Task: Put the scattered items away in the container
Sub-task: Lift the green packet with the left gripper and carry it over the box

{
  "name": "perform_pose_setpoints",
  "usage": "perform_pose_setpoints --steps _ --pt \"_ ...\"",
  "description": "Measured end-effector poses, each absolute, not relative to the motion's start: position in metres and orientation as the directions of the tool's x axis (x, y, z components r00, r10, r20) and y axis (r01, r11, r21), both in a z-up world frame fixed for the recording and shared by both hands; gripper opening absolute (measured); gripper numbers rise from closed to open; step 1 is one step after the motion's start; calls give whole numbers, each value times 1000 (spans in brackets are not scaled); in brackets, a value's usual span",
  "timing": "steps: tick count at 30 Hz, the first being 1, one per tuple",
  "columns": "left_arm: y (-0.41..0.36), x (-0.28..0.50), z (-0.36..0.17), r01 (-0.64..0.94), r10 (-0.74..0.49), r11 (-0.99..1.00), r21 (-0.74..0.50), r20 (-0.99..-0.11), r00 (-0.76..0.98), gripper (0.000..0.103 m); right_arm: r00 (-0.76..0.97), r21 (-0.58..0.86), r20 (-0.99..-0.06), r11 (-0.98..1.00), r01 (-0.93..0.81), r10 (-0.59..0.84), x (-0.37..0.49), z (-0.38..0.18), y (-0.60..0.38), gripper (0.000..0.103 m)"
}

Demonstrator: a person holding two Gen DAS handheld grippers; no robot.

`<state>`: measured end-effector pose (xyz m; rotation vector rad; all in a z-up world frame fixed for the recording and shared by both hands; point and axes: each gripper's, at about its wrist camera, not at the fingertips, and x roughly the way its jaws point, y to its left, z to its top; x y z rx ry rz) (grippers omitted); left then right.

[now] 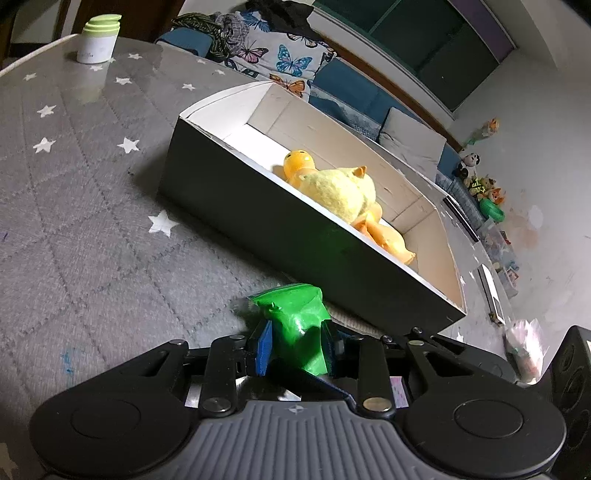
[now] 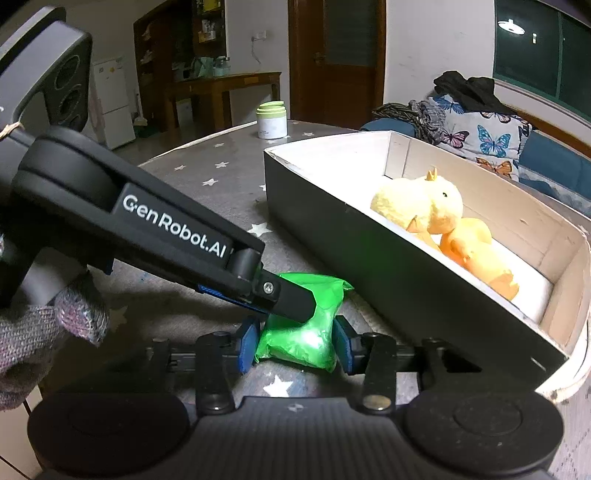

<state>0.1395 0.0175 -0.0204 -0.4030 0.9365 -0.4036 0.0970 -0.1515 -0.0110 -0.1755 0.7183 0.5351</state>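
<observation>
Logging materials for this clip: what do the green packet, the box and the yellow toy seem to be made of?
Green packet: thin glossy plastic film, judging by highlights and crinkles; contents unseen.
Box: likely cardboard, matte dark outside, pale scuffed inside with visible fold seams.
Yellow toy: fuzzy plush; the orange parts beside it look smoother, material unclear.

Room inventory, referenced to the grey star-patterned quilted tablecloth (image 2: pixel 221 166).
- Blue upholstered sofa (image 1: pixel 354 88): behind the cloth, along the wall.
- Butterfly-print cushion (image 2: pixel 484 136): on the sofa, topped by dark bundled clothing (image 2: pixel 465 90).
- Dark night-time window (image 2: pixel 543 59): above the sofa, reflecting a round ceiling lamp (image 2: pixel 511 26).
- Brown wooden door (image 2: pixel 336 59): beyond the cloth's far edge.
- Wooden side table (image 2: pixel 221 92): left of the door, against a white wall.
- White refrigerator (image 2: pixel 110 99): farther left.
- Small toys in a row (image 1: pixel 484 184): along the pale wall past the sofa's end.
</observation>
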Motion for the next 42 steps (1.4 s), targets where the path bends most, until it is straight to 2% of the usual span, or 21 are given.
perform_pose_setpoints --steps 18,28,36,42 --pt "4 115 -10 156 -464 873 -461 -693 551 28 630 43 -663 860 -508 406 68 -7 -153 42" --pt "2 117 31 198 -458 877 -438 -634 623 27 692 18 -587 861 -508 420 62 24 -152 41" --pt "-16 150 58 266 -492 863 -431 -592 638 27 756 -2 -527 888 -459 389 83 49 -162 41" --pt "-37 182 60 305 -530 843 -442 -589 610 27 790 4 -506 918 -397 345 107 58 -180 41"
